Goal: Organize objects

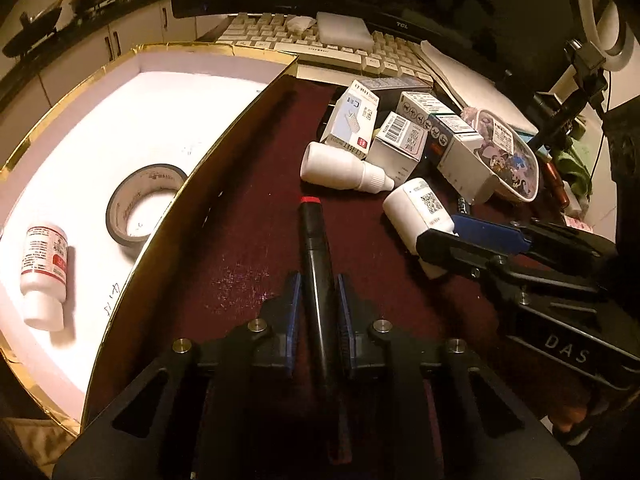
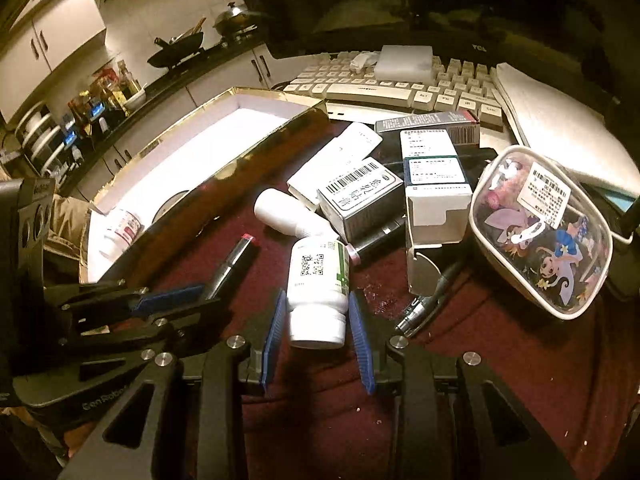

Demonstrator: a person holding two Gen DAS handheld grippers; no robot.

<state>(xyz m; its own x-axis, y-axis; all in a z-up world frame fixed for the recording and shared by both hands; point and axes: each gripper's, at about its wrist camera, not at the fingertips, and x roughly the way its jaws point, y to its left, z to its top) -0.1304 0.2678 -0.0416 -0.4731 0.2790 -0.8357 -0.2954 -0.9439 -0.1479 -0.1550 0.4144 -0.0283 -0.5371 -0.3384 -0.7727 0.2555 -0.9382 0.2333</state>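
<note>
A: What is the left gripper (image 1: 318,308) doing?

B: Its blue pads are clamped on a black marker pen (image 1: 316,264) with a red band at the far tip. The pen runs straight out ahead between the fingers, over the dark red table cloth (image 1: 240,240)

A: And the right gripper (image 2: 320,320)?

B: Its jaws are closed on a white pill bottle with a QR-code label (image 2: 318,280), gripped near the cap end, the cap pointing back toward the camera. In the left wrist view that bottle (image 1: 420,208) sits off to the right of the left gripper, with the right gripper's fingers (image 1: 452,244) around it

A: Where is the box?

B: The gold-edged box with a white inside (image 1: 224,50) lies to the left of the left gripper, its gold wall running just beside the pen. Inside it are a roll of dark tape (image 1: 144,204) and a white bottle with a red-and-white label (image 1: 44,272), lying on its side

A: What else is waiting on the cloth?

B: Ahead of both grippers there is a white dropper bottle (image 1: 344,170) on its side, a cluster of small medicine cartons (image 1: 400,136) behind it, and to the right a clear pouch with cartoon prints (image 2: 548,232). A cream keyboard (image 2: 400,88) sits beyond the pile
</note>
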